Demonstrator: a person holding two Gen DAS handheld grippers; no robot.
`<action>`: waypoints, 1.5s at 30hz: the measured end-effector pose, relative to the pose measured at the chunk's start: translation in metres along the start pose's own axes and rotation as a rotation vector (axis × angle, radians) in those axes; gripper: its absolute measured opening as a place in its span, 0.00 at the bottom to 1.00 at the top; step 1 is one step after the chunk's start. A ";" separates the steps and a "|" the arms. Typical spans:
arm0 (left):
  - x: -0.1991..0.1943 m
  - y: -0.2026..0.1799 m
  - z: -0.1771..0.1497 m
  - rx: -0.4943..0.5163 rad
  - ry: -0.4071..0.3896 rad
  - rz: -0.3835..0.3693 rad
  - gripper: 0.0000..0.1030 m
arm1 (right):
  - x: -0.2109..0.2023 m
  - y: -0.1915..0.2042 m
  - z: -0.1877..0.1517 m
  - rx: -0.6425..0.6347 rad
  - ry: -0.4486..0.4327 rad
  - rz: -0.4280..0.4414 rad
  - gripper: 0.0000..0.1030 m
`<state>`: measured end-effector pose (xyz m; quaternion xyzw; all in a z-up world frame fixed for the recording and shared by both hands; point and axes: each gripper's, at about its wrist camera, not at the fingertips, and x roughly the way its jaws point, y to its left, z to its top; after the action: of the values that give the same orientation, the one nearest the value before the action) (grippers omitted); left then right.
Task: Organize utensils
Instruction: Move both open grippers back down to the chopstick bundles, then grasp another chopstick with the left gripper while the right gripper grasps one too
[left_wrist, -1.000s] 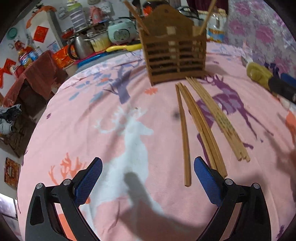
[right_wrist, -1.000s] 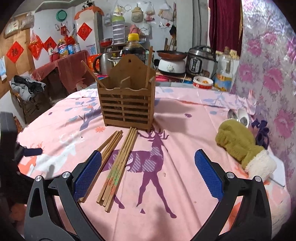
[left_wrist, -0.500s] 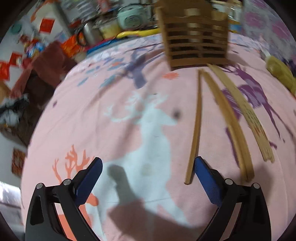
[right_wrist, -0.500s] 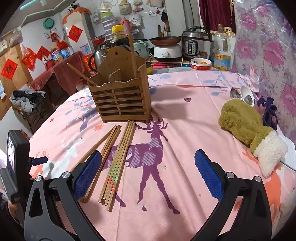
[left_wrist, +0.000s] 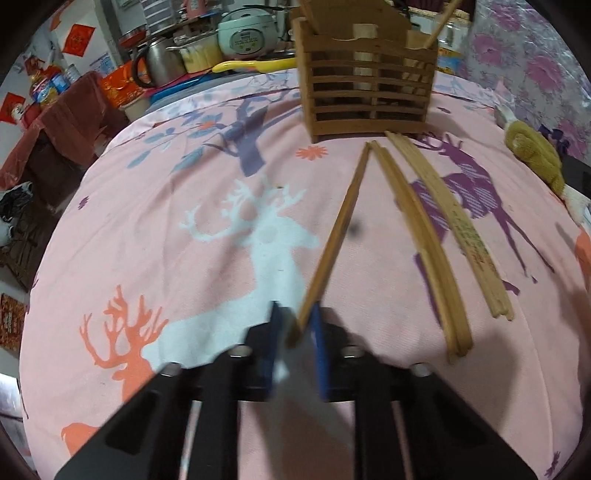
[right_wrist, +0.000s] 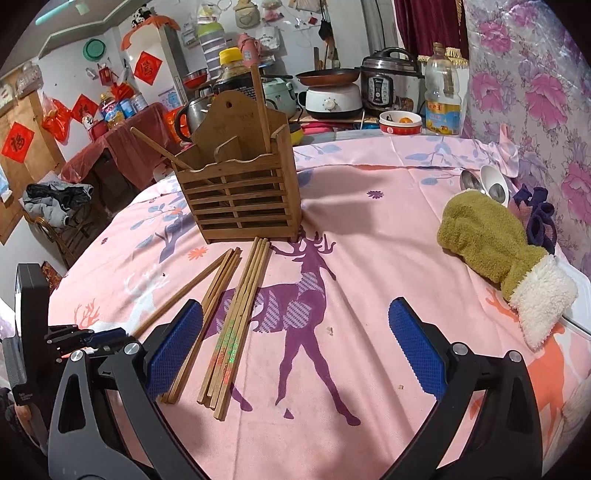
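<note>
The left gripper (left_wrist: 297, 334) has its fingers pinched on the near end of one chopstick (left_wrist: 338, 232), whose long axis points away toward the wooden holder (left_wrist: 369, 79) on the counter. The right gripper (right_wrist: 295, 347) hangs wide open, empty.

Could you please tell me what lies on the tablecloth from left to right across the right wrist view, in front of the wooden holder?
Left gripper → single chopstick it grips → small chopstick bundle → larger chopstick bundle → green mitten.
</note>
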<state>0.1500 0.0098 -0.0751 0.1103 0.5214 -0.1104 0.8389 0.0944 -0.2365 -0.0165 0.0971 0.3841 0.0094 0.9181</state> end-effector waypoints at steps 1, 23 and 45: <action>0.001 0.005 0.001 -0.021 0.003 0.010 0.13 | 0.000 0.000 0.000 -0.002 0.001 0.001 0.94; 0.005 0.026 0.004 -0.105 0.015 0.068 0.25 | 0.029 0.057 -0.074 -0.420 0.272 0.064 0.62; 0.004 0.029 0.004 -0.115 0.022 0.042 0.27 | 0.035 0.005 -0.046 -0.185 0.267 0.010 0.35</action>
<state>0.1639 0.0359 -0.0746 0.0739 0.5336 -0.0616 0.8402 0.0870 -0.2207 -0.0719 0.0120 0.4998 0.0622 0.8638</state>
